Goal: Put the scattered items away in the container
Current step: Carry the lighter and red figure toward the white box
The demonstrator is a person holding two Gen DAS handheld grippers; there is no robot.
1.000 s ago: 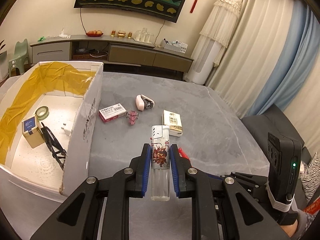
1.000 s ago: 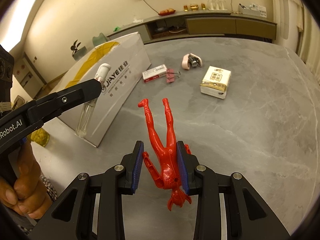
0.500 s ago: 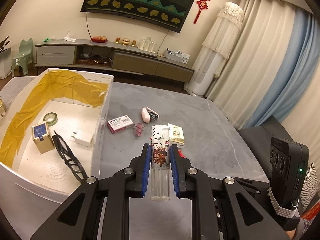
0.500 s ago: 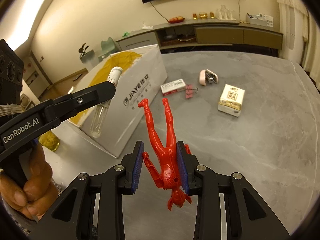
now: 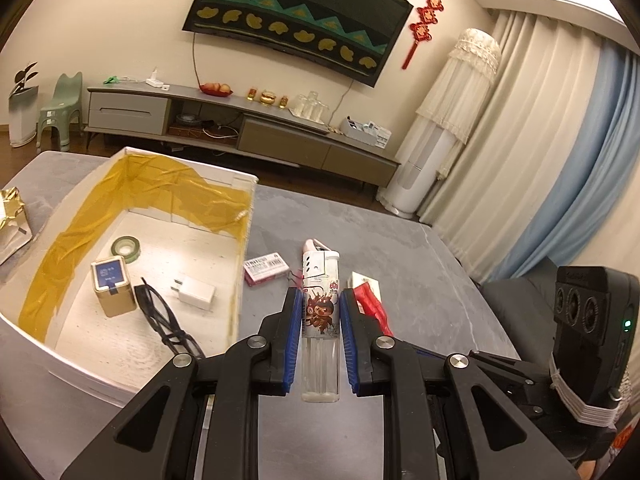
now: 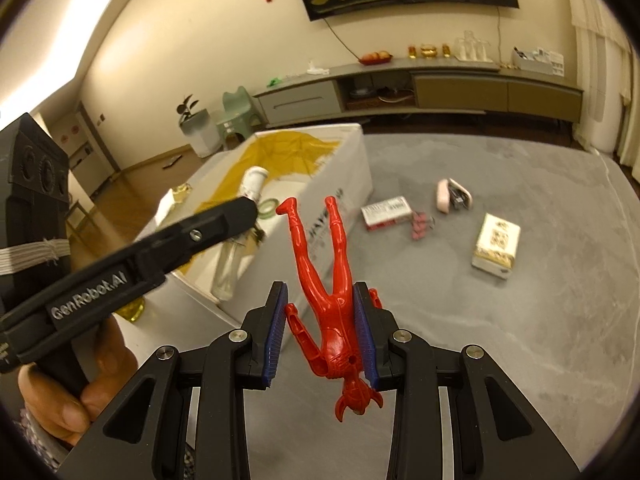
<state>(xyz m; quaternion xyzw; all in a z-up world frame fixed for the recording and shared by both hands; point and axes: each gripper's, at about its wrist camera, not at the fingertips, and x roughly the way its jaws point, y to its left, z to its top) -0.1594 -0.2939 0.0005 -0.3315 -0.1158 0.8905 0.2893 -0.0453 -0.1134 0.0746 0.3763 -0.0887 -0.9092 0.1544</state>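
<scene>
Box [image 5: 244, 240] already holds tape roll, tin, charger and glasses; left gripper [image 5: 320, 320] pinches the lighter [image 5: 320, 300] beside its near wall, right gripper [image 6: 322, 328] pinches the red figure [image 6: 332, 280] above the table, while staple box [image 6: 386, 212], clips, pink stapler and tissue pack [image 6: 496, 246] remain out.

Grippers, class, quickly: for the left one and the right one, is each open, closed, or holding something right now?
Left gripper: closed on the lighter.
Right gripper: closed on the red toy figure.
</scene>
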